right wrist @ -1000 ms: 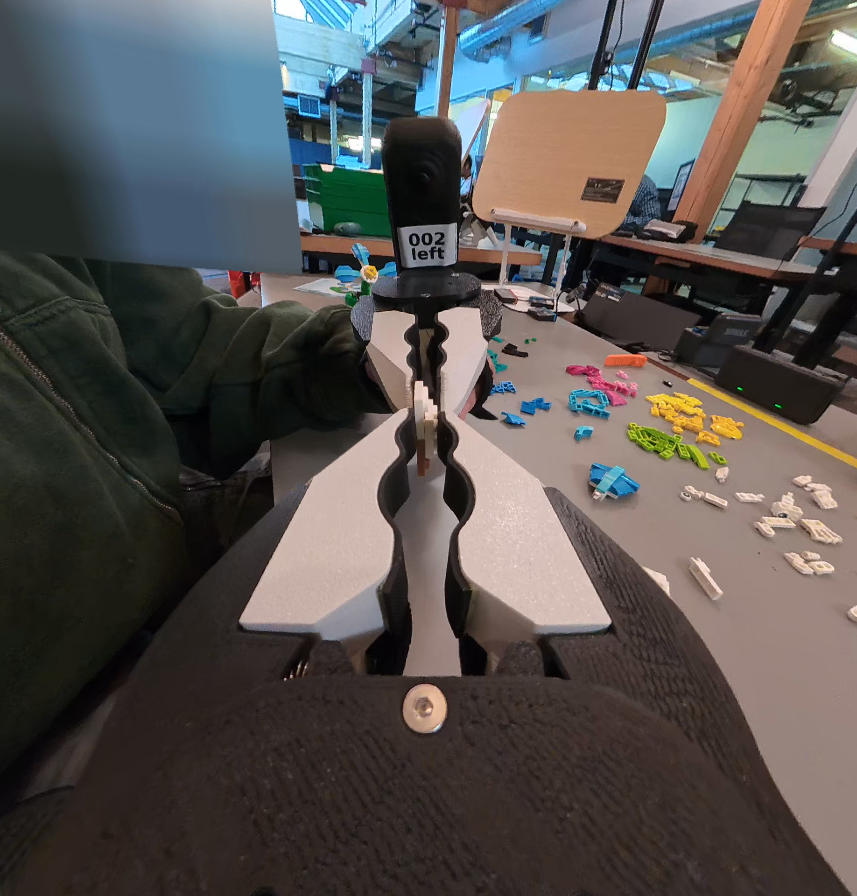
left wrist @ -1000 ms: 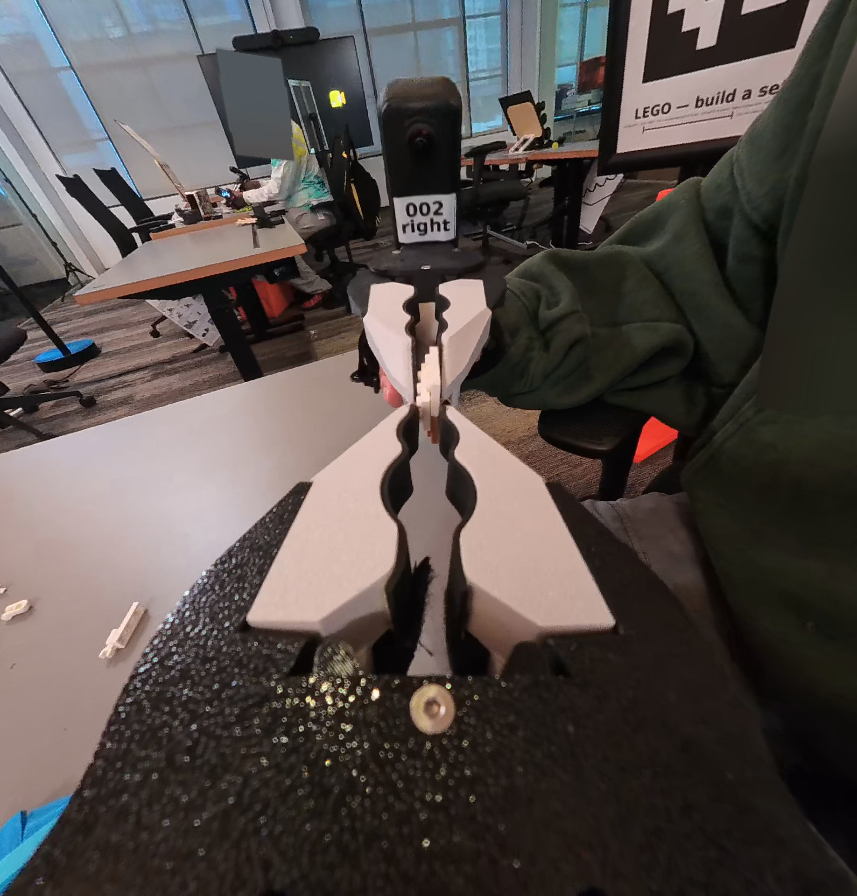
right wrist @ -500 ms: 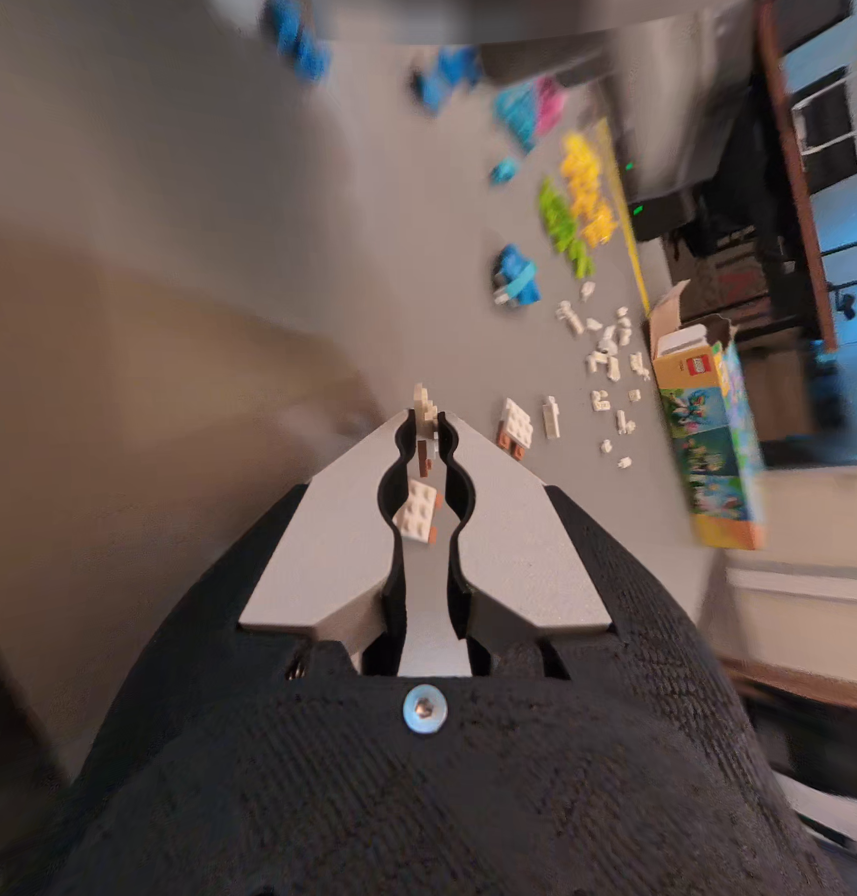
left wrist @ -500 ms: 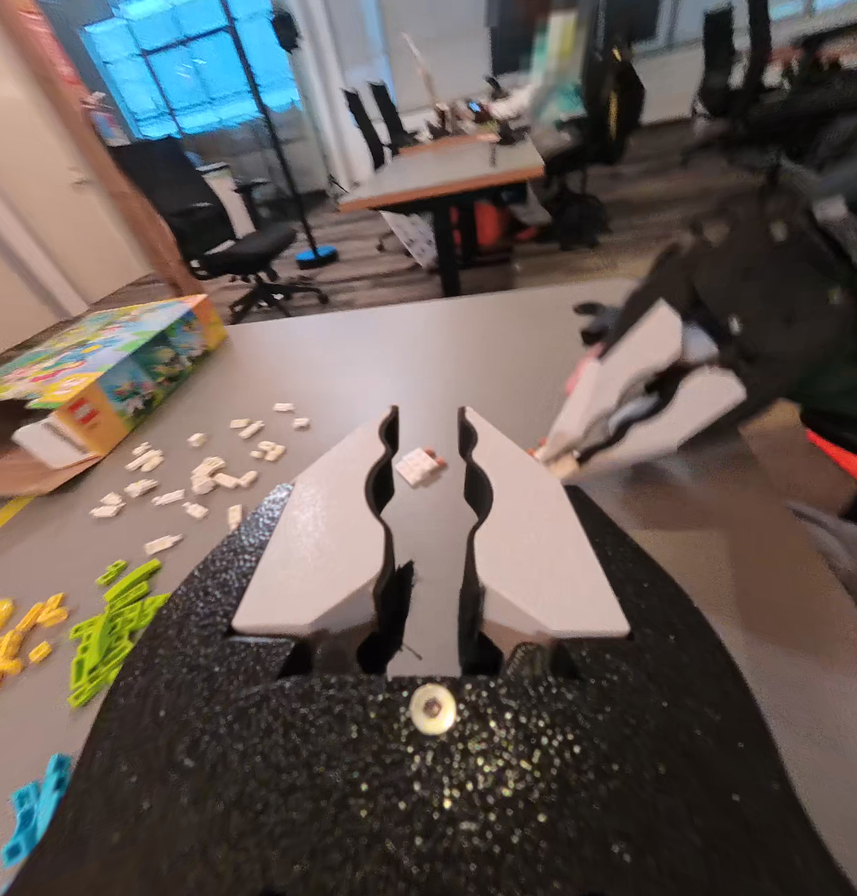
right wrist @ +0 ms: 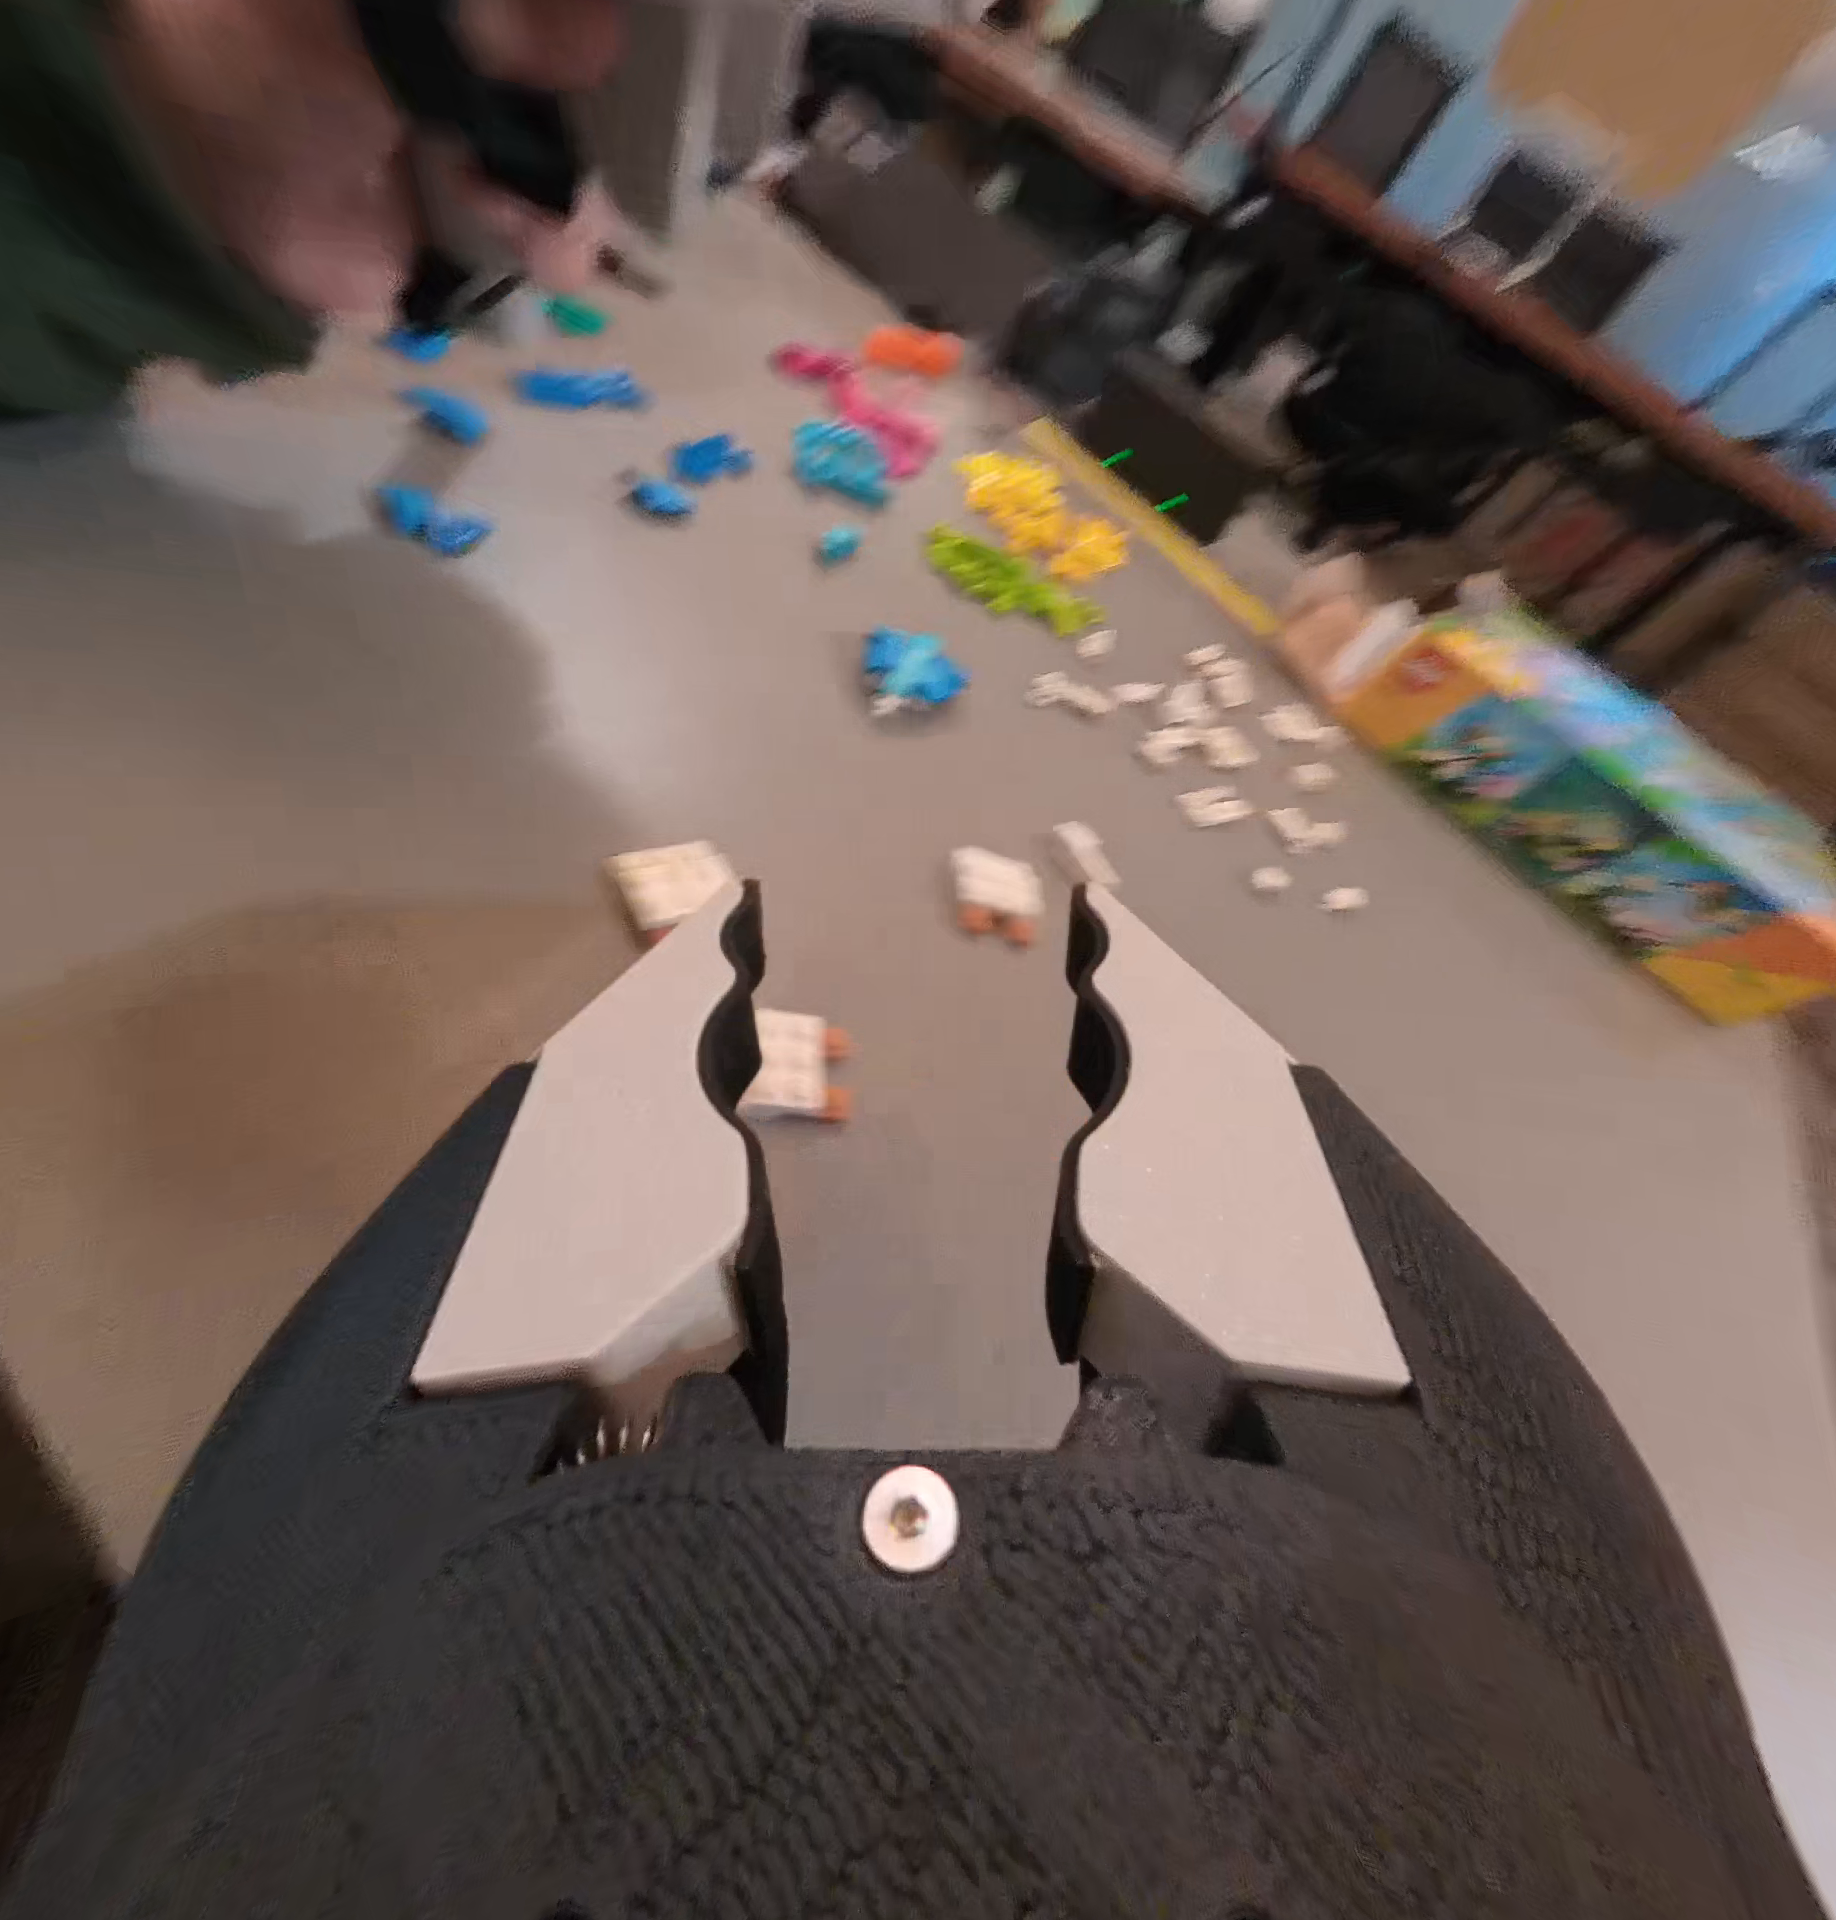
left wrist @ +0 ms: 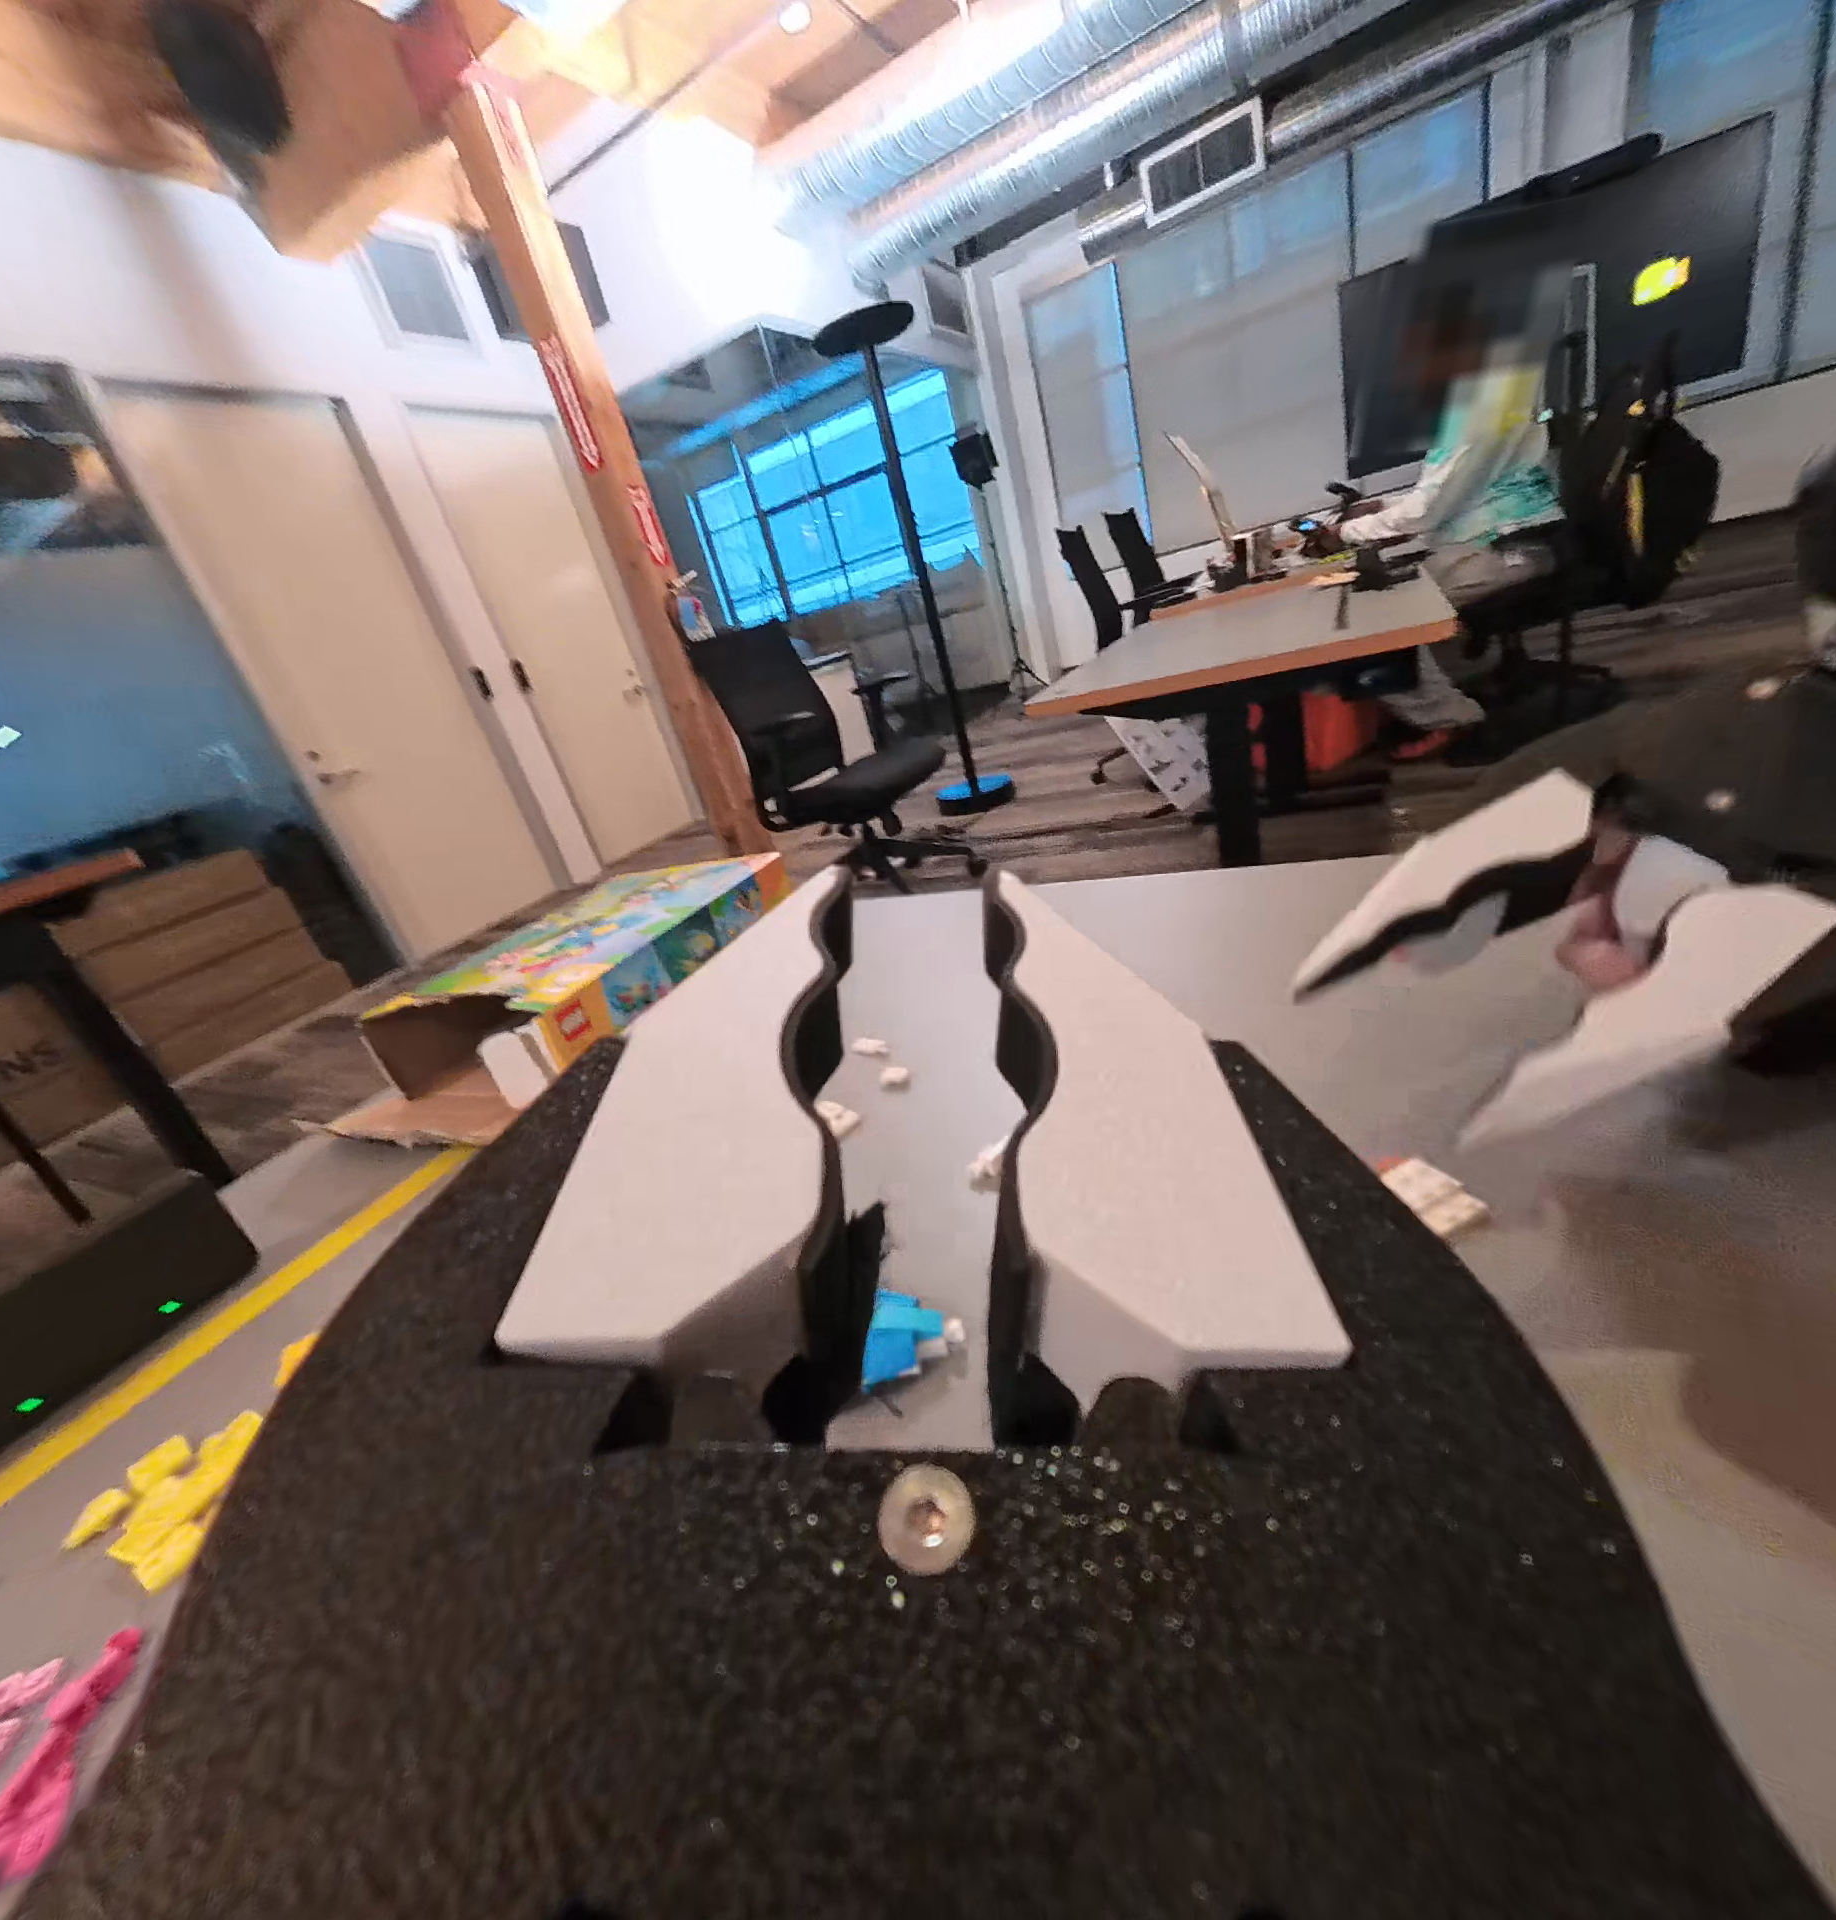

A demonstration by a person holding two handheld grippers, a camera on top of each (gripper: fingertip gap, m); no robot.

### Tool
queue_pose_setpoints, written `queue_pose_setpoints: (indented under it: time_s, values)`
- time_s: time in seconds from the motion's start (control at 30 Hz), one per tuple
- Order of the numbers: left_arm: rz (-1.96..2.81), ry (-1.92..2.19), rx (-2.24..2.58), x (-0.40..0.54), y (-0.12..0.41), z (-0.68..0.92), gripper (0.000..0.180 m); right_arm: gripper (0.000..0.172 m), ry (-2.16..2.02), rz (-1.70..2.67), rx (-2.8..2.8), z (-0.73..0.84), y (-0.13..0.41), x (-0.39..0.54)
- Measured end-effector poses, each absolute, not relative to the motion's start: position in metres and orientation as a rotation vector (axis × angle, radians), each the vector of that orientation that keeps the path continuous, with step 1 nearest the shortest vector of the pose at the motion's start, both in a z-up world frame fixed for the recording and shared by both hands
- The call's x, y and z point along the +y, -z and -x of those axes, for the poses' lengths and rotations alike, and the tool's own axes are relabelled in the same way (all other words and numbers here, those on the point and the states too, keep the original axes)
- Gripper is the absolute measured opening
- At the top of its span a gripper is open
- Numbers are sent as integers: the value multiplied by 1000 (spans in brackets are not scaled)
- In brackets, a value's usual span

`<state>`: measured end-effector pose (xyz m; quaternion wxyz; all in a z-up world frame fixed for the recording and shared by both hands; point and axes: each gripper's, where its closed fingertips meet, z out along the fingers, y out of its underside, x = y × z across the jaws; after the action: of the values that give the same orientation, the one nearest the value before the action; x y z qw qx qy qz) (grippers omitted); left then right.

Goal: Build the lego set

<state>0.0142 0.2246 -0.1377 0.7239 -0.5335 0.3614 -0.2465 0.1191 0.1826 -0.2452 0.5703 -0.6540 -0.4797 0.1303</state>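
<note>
Grey tabletop (right wrist: 270, 675) carries scattered coloured bricks (right wrist: 1018, 520), white pieces (right wrist: 1205, 717) and a printed box (right wrist: 1579, 810) far right; both the left gripper (left wrist: 916, 904) and right gripper (right wrist: 914, 909) gape, gripping nothing.

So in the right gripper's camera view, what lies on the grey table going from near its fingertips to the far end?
White-and-brown brick piece → white plate piece → blue clump → lime green pile → yellow pile → orange piece.

Two grippers (left wrist: 916, 894) (right wrist: 914, 904), one box (right wrist: 1579, 821), perhaps three white-and-brown assemblies (right wrist: 794, 1065).
</note>
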Motion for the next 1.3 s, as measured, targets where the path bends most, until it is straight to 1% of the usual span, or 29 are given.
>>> queue_pose_setpoints:
  time_s: [0.03, 0.17, 0.33, 0.63, 0.87, 1.3]
  values:
    - [1163, 507, 806, 224, 138, -15, 24, 59, -274, 1494, -1037, -130, 233, 191]
    - [1094, 364, 837, 220, 136, -18, 24, 55, -171, 1375, -653, -186, 195, 213]
    - [1043, 306, 880, 212, 135, -27, 25, 56, -121, 1329, -401, -232, 181, 221]
    - [905, 313, 926, 181, 136, -56, 23, 58, -33, 1279, -410, -235, 173, 223]
    - [880, 377, 953, 166, 139, -72, 22, 57, -99, 1260, -413, -231, 171, 227]
    - [944, 510, 854, 173, 134, -66, 21, 55, -183, 1262, -431, -223, 173, 232]
